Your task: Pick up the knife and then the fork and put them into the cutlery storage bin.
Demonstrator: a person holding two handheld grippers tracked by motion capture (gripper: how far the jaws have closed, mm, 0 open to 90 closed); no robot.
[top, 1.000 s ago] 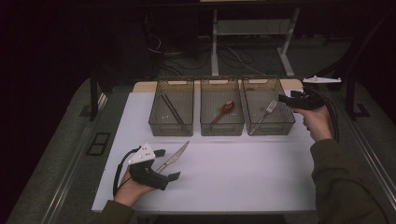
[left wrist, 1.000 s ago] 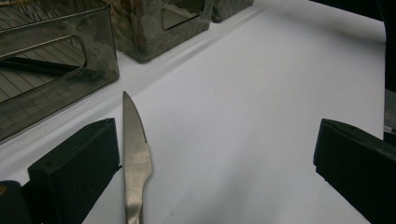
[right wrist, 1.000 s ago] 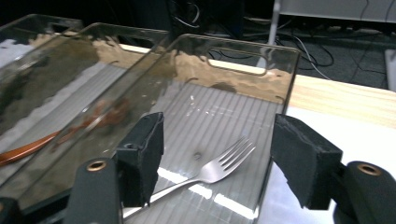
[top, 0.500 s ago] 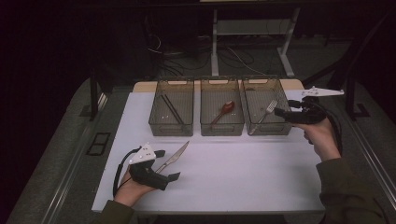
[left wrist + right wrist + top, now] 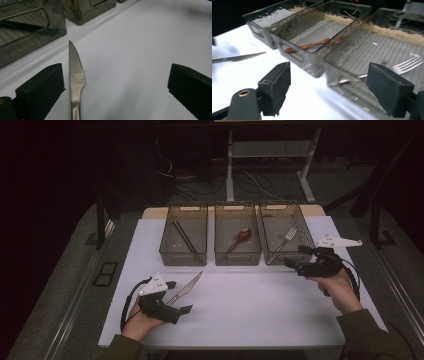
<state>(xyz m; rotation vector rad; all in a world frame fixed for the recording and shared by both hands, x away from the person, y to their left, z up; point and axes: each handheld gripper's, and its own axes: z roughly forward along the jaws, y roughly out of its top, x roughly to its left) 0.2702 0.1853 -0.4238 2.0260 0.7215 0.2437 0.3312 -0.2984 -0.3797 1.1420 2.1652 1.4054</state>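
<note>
1. Knife (image 5: 184, 289) lies flat on the white desk (image 5: 250, 305), blade tip pointing toward the bins, just in front of the left bin (image 5: 183, 236).
2. Left gripper (image 5: 181, 296) rests on the desk with jaws spread; in the left gripper view the knife (image 5: 75, 82) lies between them, close beside the left jaw, and the pads are not pressing on it.
3. Right gripper (image 5: 296, 259) hangs just in front of the right bin (image 5: 282, 234); its jaws have just been opening and stand spread, nothing between them.
4. Fork (image 5: 283, 241) lies in the right bin, a brown spoon (image 5: 239, 238) in the middle bin (image 5: 237, 235), and dark chopsticks (image 5: 184, 236) in the left bin.
</note>
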